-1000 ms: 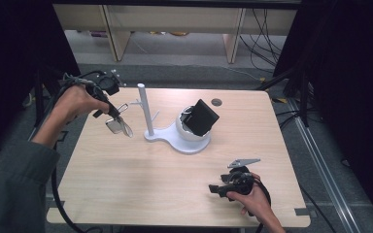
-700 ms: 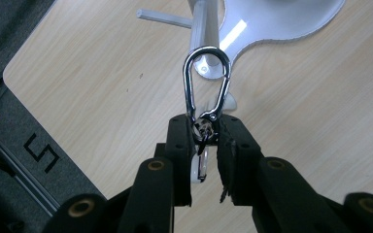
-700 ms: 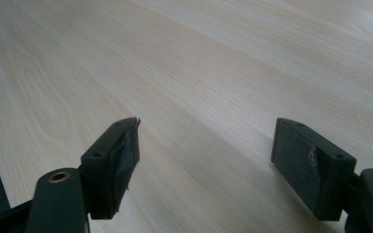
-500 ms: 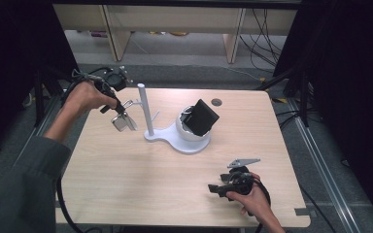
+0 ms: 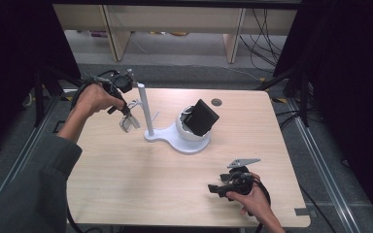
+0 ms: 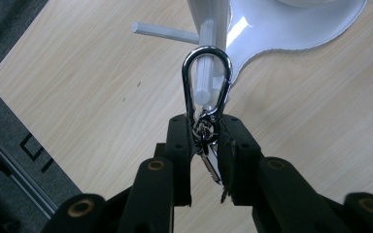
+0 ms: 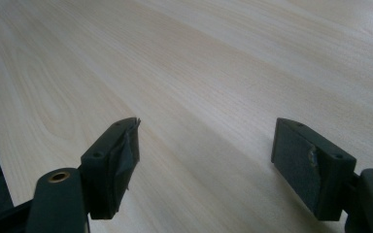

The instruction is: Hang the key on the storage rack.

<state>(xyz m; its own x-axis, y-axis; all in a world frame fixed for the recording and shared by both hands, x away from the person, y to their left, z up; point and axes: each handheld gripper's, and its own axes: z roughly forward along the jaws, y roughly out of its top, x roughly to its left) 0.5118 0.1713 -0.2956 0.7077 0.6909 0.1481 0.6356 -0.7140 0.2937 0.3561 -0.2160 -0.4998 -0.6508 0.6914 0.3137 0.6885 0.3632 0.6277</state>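
Left tongs (image 6: 206, 145) clamped a shiny silver metal carabiner (image 6: 207, 80) ahead, ringing a white peg (image 6: 203, 80); right tongs (image 7: 206, 165) stood apart above the desk (image 7: 213, 73).

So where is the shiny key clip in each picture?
High view: the carabiner with keys hangs at upper left, beside the white stand's post.
Left gripper view: centre, clamped in the left hand-held gripper.
Right gripper view: bare wooden table.
Shared landmark: the post.
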